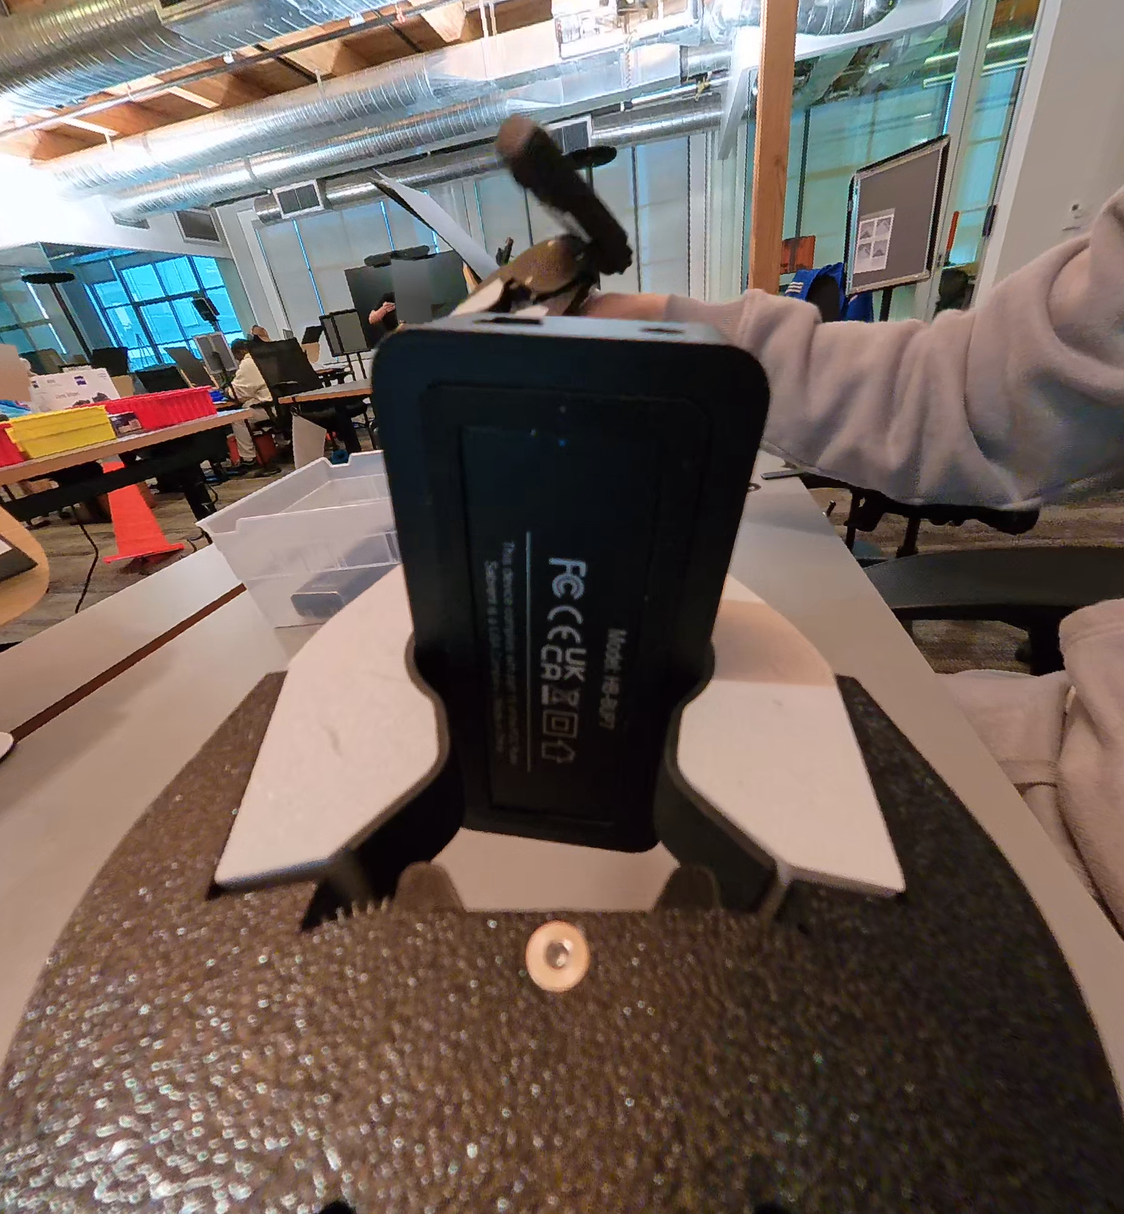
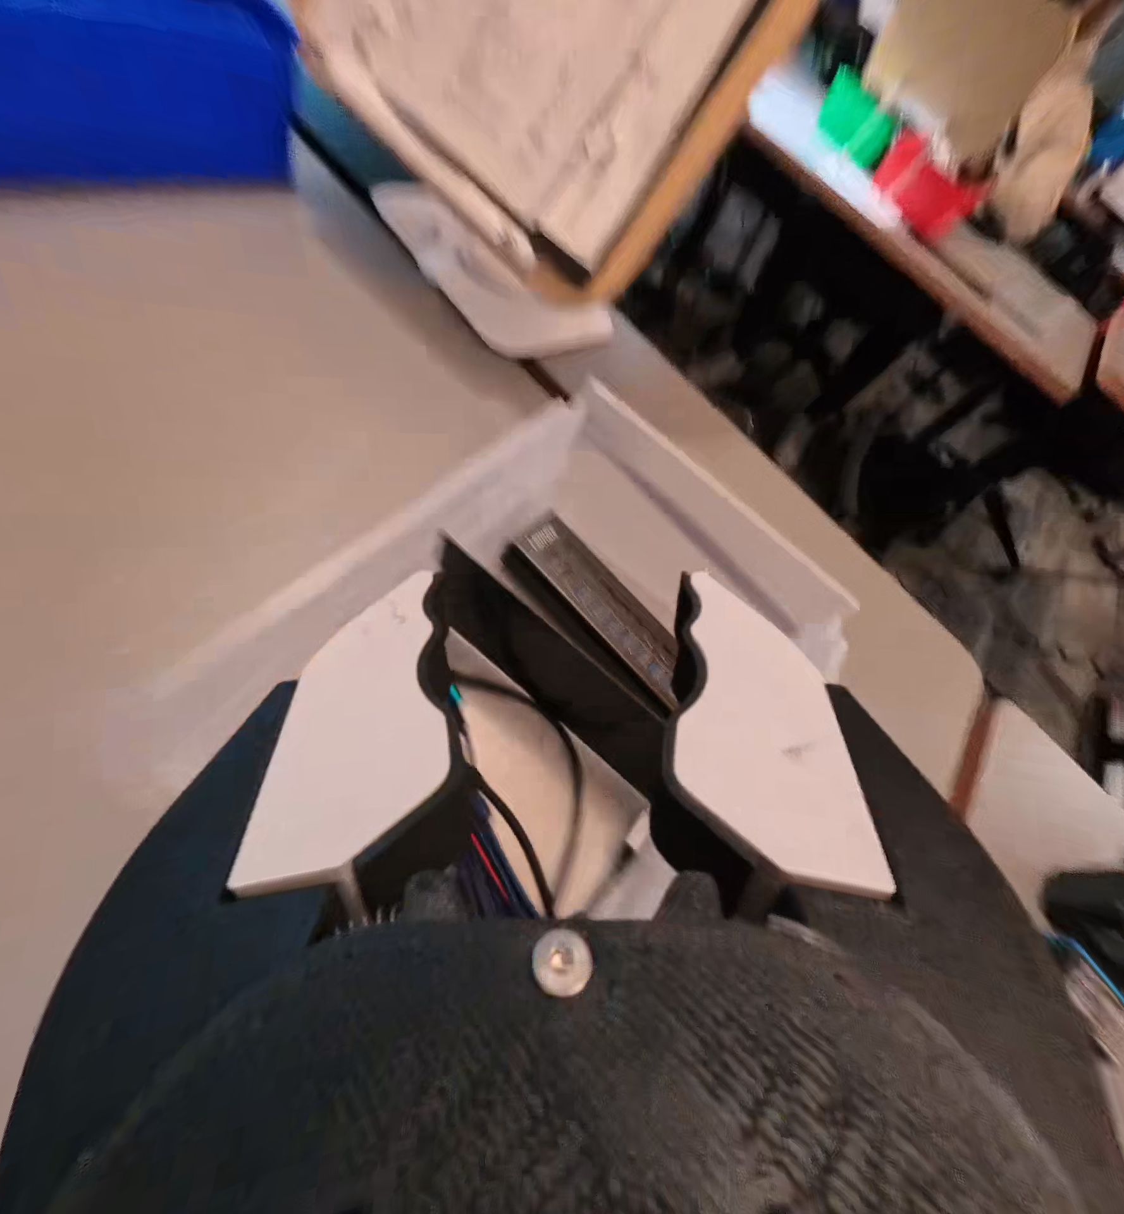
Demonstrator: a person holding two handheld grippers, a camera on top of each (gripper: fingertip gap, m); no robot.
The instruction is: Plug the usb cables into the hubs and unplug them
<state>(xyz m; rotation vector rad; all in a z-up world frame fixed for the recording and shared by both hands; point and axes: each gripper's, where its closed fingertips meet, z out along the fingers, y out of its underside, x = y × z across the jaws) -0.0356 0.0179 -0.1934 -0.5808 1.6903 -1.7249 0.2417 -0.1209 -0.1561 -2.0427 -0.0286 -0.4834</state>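
Observation:
My left gripper (image 1: 562, 657) is shut on a black USB hub (image 1: 565, 525) and holds it upright above the table, its printed underside facing the camera and its port edge on top. My right gripper (image 2: 559, 589) is open and hangs over a clear plastic bin (image 2: 710, 486). A second black hub (image 2: 592, 604) lies in the bin, seen between the fingers, with thin black cables (image 2: 519, 828) below it. The right wrist view is motion-blurred. In the left wrist view the right gripper (image 1: 546, 276) shows beyond the held hub, held by a grey-sleeved arm (image 1: 907, 394).
The clear bin (image 1: 296, 519) stands on the white table (image 1: 86, 755), behind and left of the held hub, with a dark hub (image 1: 322, 598) inside. A black chair (image 1: 1006, 591) is to the right. Red and yellow bins (image 1: 59, 430) sit on a far table. A blue object (image 2: 112, 92) is at the table's far end.

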